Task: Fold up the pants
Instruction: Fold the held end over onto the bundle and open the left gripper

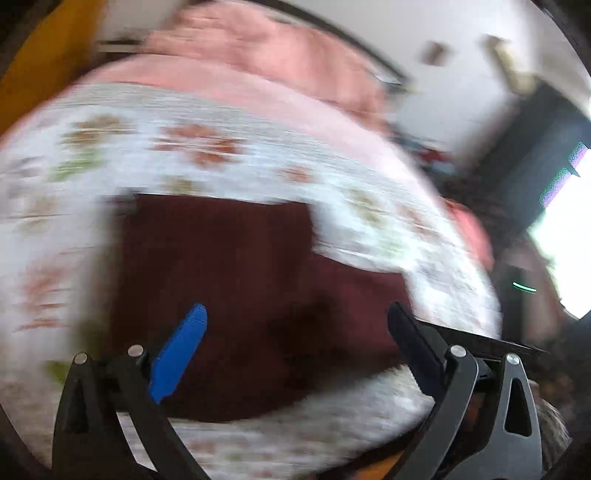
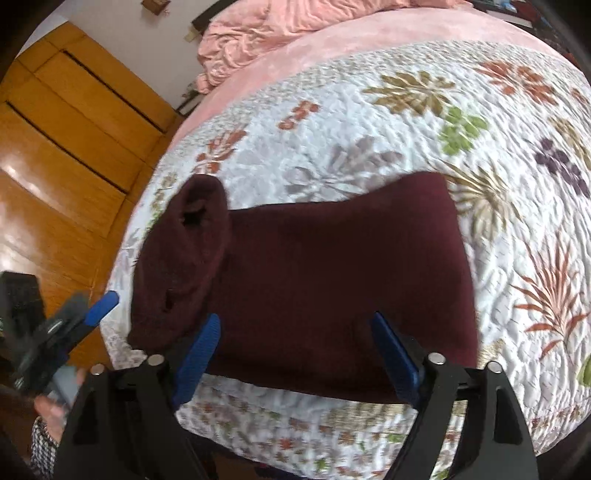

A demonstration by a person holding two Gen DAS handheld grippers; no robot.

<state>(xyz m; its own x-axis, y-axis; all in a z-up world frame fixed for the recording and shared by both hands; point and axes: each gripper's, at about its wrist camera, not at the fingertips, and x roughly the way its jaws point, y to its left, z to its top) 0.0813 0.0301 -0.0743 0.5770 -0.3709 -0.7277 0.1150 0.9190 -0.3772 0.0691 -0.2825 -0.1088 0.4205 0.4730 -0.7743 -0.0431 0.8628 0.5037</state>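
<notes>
The maroon pants (image 2: 314, 266) lie folded on the floral quilt (image 2: 369, 122) of the bed — one end bunched up. Both the left gripper (image 1: 297, 319) and right gripper (image 2: 295, 328) hover over them, fingers spread wide — nothing held.

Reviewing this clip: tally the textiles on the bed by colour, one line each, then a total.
Maroon: 1, the pants.
White floral: 1, the quilt.
Pink: 2, the flat blanket beneath the quilt and the crumpled bedding at the far end.
Total: 4.
</notes>
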